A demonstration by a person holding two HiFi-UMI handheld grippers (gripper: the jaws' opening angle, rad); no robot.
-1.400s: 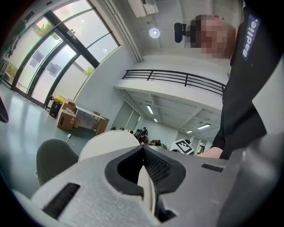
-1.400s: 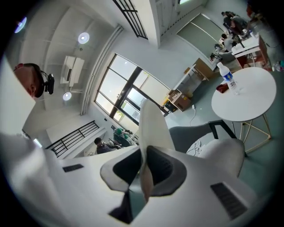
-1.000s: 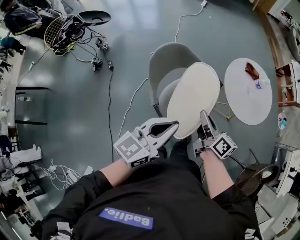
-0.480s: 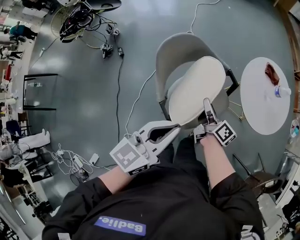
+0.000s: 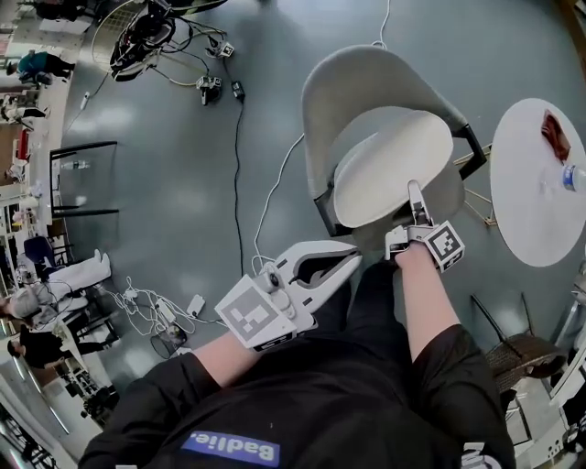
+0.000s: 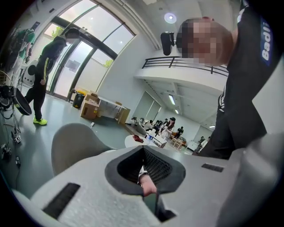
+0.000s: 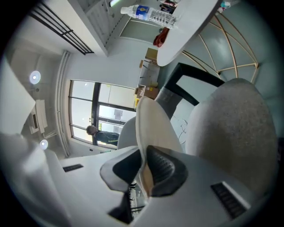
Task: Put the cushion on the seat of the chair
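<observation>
A round cream cushion (image 5: 394,165) lies tilted over the seat of the grey shell chair (image 5: 366,73). My right gripper (image 5: 417,194) is shut on the cushion's near edge. In the right gripper view the cushion (image 7: 151,128) stands edge-on between the dark pads of the right gripper (image 7: 143,164), with the chair's grey seat (image 7: 230,128) just beside it. My left gripper (image 5: 352,256) hangs lower left of the chair, apart from the cushion, its tips together and nothing in them. The left gripper view shows the chair back (image 6: 75,146) beyond the left gripper (image 6: 143,148).
A round white table (image 5: 540,201) stands right of the chair, with a water bottle (image 7: 151,13) and a reddish thing (image 5: 556,136) on it. Cables (image 5: 252,192) run over the grey floor on the left, past a black frame (image 5: 82,179). A dark wire chair (image 5: 522,353) stands lower right.
The right gripper has sunk with the cushion, which now lies flatter and closer over the seat. The left gripper, earlier at the cushion's edge, has dropped away from it.
</observation>
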